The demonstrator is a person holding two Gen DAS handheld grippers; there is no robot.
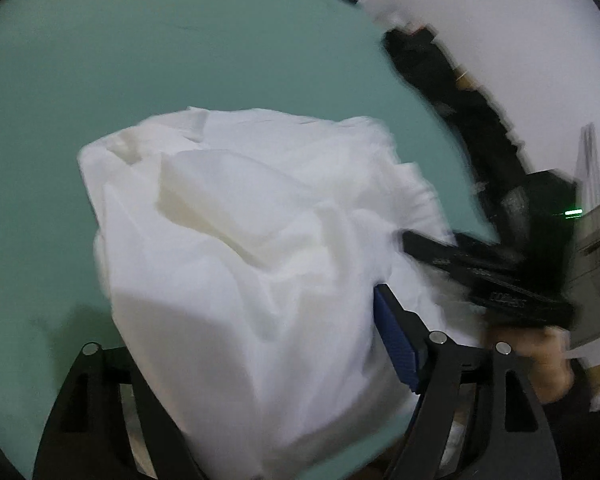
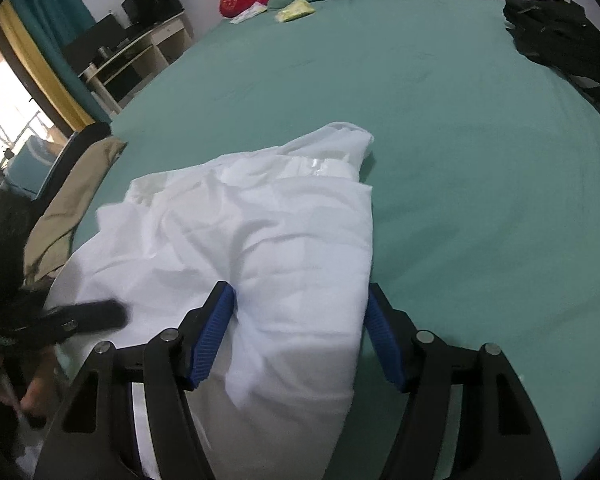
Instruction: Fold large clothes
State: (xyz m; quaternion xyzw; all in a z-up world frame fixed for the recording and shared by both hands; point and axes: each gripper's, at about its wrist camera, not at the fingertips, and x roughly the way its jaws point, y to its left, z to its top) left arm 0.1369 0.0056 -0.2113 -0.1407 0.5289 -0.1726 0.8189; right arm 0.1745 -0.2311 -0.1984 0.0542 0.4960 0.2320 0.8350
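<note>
Our left claw [image 1: 256, 360] is wide open around the white cloth [image 1: 240, 264]. Our right claw [image 2: 300, 332] stands half-wide over it on the bed [image 2: 460, 160]. We should pinch one edge.

No text, brand or number can be read with certainty. In the left wrist view, a short line of pale lettering [image 1: 508, 303] is printed on the black side of the right gripper [image 1: 432, 240], but it is smeared by blur and its letters cannot be made out. In the right wrist view, a small pale mark [image 2: 70, 324] is seen on the black body of the left gripper [image 2: 100, 314]; it is likewise too blurred to be read. At the far end of the bed, printing is seen on a yellow-green packet [image 2: 295, 10] and a white packet [image 2: 249, 14], too small to be made out.
</note>
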